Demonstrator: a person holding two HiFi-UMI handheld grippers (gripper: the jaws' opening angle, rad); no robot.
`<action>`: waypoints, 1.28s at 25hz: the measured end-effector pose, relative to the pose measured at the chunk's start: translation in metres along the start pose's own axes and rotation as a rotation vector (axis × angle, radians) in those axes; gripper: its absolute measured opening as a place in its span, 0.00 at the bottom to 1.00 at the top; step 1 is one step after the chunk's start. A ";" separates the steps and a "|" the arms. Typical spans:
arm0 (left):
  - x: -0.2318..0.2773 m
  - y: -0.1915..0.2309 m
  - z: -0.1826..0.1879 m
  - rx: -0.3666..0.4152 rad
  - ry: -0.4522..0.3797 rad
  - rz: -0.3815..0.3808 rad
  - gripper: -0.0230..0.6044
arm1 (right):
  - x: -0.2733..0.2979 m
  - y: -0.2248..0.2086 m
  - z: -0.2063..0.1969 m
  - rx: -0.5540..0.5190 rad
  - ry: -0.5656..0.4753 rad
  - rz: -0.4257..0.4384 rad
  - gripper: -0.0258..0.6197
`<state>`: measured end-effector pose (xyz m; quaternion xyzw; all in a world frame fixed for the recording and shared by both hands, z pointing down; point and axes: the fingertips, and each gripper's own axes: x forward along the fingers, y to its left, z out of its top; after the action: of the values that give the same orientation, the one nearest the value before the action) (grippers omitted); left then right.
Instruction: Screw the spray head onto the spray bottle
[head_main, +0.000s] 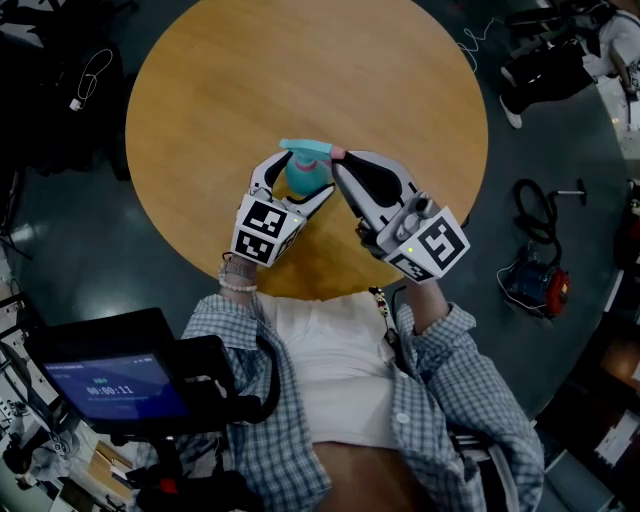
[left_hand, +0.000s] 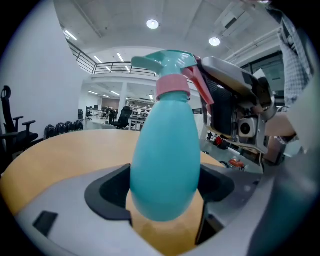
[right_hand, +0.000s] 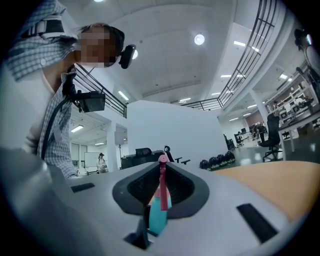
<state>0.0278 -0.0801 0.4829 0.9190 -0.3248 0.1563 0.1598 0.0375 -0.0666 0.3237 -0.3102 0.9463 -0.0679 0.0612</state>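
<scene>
The bottle is smooth teal plastic with a soft sheen. The spray head is the same plastic, and its collar is pink. The counter looks like smooth matt wood. The fingers are matt grey plastic, with black pads. The shirt is checked cloth.

The person wears an open blue-and-white checked shirt over a white tee, with a pale bead bracelet at the wrist left of the tee. The left tongs and right tongs are light grey shells with black-lined inner faces. Each carries a white cube printed with black square markers. The cube right of the tee shows a small green light.
</scene>
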 end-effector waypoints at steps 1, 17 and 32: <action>0.000 0.001 -0.002 0.011 0.008 0.004 0.69 | -0.001 0.001 -0.001 -0.003 0.006 0.002 0.08; -0.004 0.025 0.004 0.093 0.004 0.164 0.69 | -0.001 0.033 -0.026 -0.165 0.174 -0.105 0.03; -0.014 -0.005 0.011 0.169 -0.055 -0.041 0.69 | -0.006 -0.013 -0.025 -0.186 0.334 0.263 0.16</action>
<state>0.0230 -0.0730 0.4671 0.9395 -0.2960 0.1546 0.0761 0.0461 -0.0713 0.3508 -0.1731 0.9777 -0.0222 -0.1167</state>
